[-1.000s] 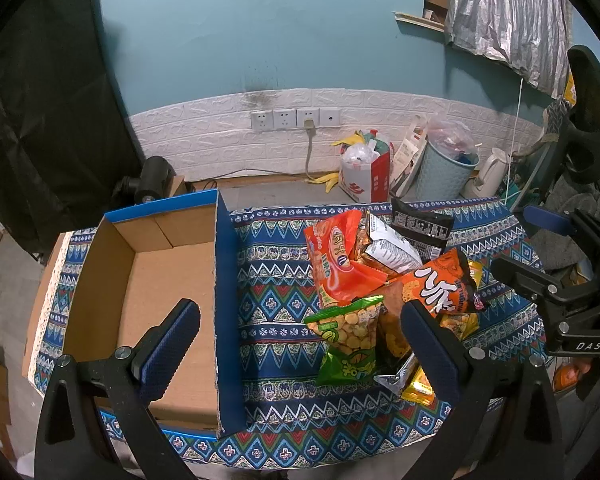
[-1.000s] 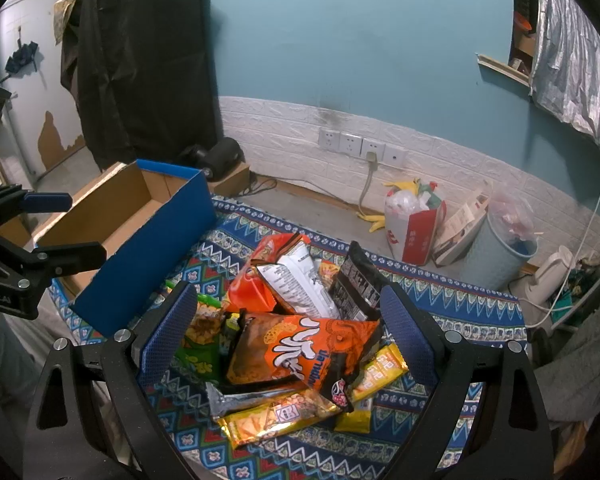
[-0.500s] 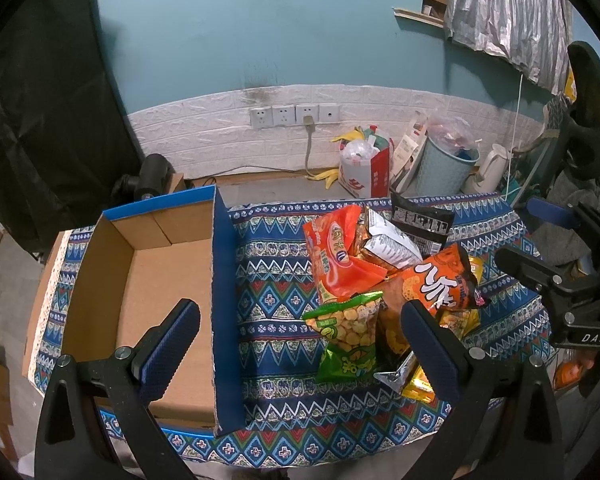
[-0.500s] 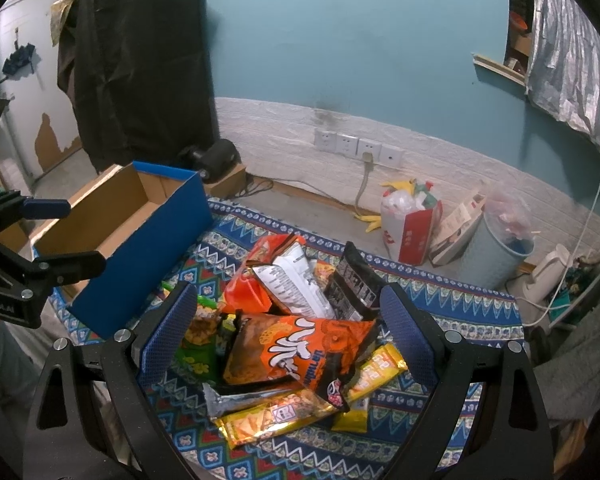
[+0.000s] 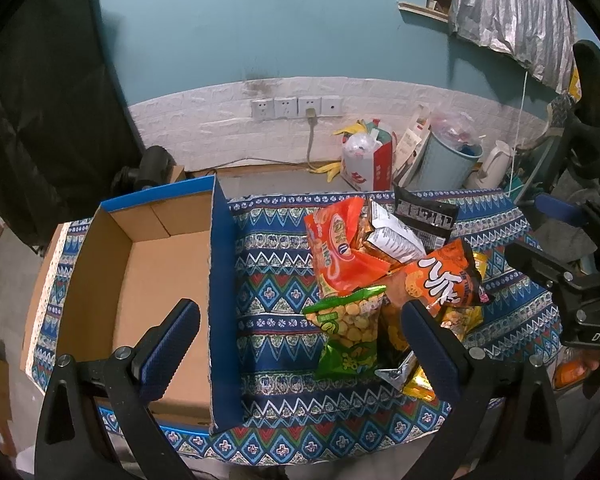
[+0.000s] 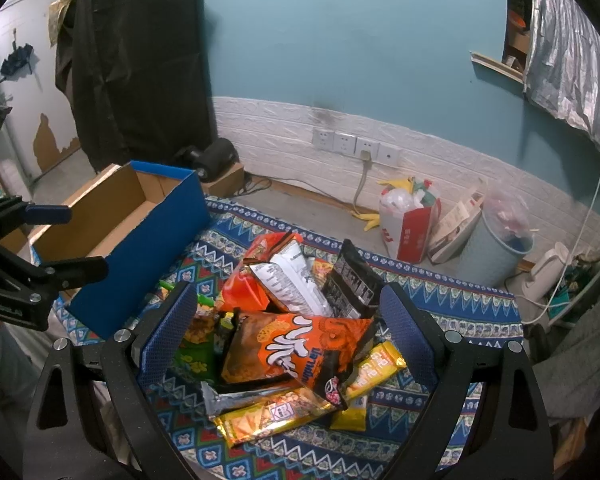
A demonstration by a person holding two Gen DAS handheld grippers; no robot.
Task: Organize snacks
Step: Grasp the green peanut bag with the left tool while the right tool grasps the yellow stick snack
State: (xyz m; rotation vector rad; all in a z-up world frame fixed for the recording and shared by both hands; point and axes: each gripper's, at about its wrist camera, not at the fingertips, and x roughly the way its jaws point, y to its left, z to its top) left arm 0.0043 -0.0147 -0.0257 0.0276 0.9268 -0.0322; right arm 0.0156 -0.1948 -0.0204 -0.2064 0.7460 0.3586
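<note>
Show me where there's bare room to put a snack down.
The cardboard box floor is bare. So is the cloth strip between the box's blue wall and the snack pile. The pile itself is crowded, with bags overlapping.

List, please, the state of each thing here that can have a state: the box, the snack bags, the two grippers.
cardboard box: open on top, nothing inside.
snack bags: heaped on the patterned cloth beside the box, none in it.
green bag: lying at the pile's edge nearest the box.
left gripper: open, holding nothing.
right gripper: open, holding nothing, above the pile.
</note>
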